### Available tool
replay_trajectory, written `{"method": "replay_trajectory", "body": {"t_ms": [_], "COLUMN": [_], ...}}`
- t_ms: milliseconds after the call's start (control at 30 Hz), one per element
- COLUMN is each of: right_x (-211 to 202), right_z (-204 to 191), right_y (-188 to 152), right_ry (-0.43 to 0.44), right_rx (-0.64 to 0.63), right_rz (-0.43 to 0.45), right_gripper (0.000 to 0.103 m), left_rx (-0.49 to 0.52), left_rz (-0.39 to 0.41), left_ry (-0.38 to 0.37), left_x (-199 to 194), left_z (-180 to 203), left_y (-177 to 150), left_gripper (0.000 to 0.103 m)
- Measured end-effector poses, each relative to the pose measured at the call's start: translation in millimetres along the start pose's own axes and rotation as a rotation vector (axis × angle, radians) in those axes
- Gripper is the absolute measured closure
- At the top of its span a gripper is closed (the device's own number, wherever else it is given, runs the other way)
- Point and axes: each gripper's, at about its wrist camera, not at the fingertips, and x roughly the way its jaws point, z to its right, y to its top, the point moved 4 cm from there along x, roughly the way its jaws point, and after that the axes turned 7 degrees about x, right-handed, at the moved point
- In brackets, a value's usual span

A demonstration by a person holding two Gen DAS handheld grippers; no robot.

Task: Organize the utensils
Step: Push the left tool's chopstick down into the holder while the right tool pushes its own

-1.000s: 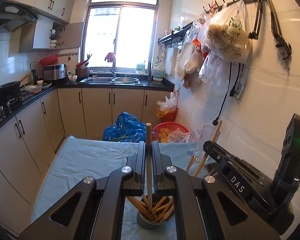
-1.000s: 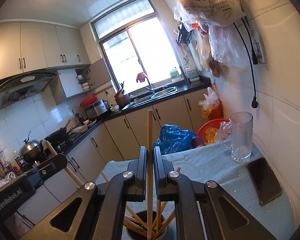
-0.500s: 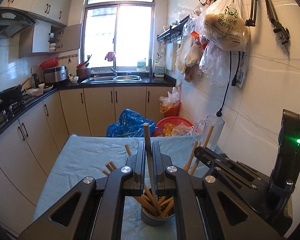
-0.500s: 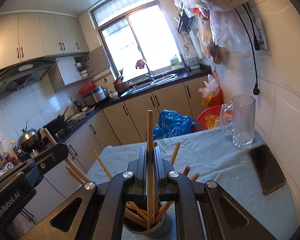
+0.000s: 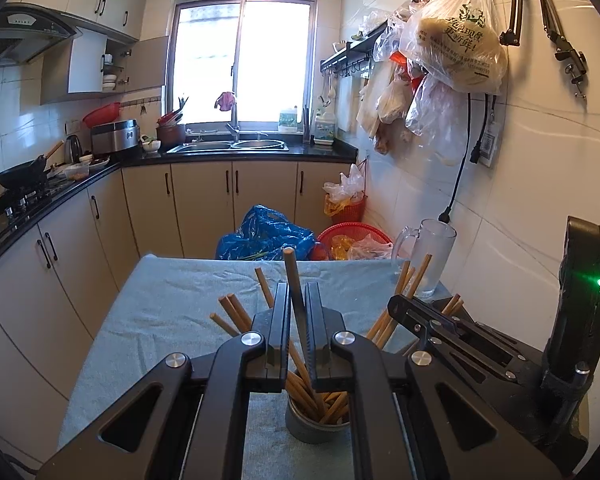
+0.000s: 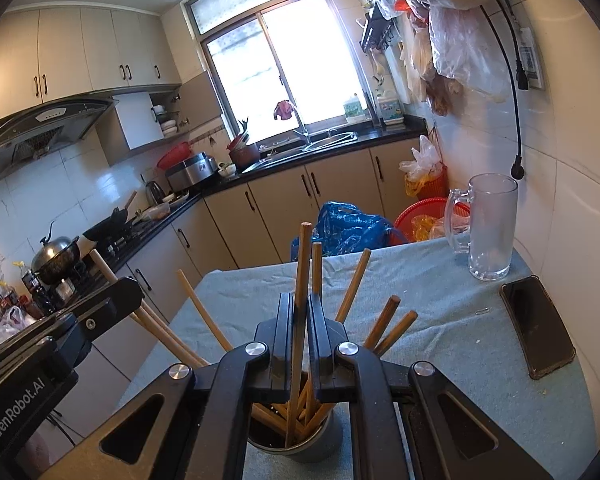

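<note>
A grey metal cup (image 5: 314, 426) stands on the blue-cloth table (image 5: 172, 304), full of several wooden chopsticks. My left gripper (image 5: 298, 294) is above it, jaws slightly parted, with one chopstick (image 5: 291, 276) standing loosely between them, its lower end in the cup. In the right wrist view the same cup (image 6: 300, 446) sits just below my right gripper (image 6: 299, 304), whose jaws also stand slightly apart around one chopstick (image 6: 303, 264) that reaches into the cup. The right gripper's body shows at the right of the left wrist view (image 5: 460, 332).
A glass mug (image 6: 490, 228) stands at the table's far right by the wall, with a dark phone (image 6: 538, 326) lying nearer. Blue bag (image 5: 266, 234) and red basket (image 5: 354, 234) sit on the floor beyond the table. Kitchen cabinets run along the left.
Both grippers have risen and pulled back from the cup. Their jaws have eased apart, and each chopstick has slid down into the cup.
</note>
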Motion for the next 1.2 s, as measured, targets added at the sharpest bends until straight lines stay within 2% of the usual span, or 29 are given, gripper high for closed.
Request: {"method": "replay_trajectory", "body": {"t_ms": [433, 833, 1200], "right_x": [8.9, 8.6, 0.2], "right_z": [2.8, 0.2, 1.0], "right_y": [-10.3, -12.3, -8.2], "right_ry": [-0.021, -0.024, -0.017], "right_rx": [-0.017, -0.031, -0.012], "right_rz": [-0.039, -0.038, -0.019], "right_gripper": [0.095, 0.095, 0.095], "left_rx": [-0.037, -0.036, -0.076], "left_rz": [-0.047, -0.091, -0.077], "left_ry": [-0.012, -0.018, -0.049], "left_x": [10.1, 14.2, -4.0], "left_z": [-10.9, -9.3, -15.7], "left_y": [-10.9, -27.0, -29.7], "left_gripper": [0.096, 0.096, 0.096]}}
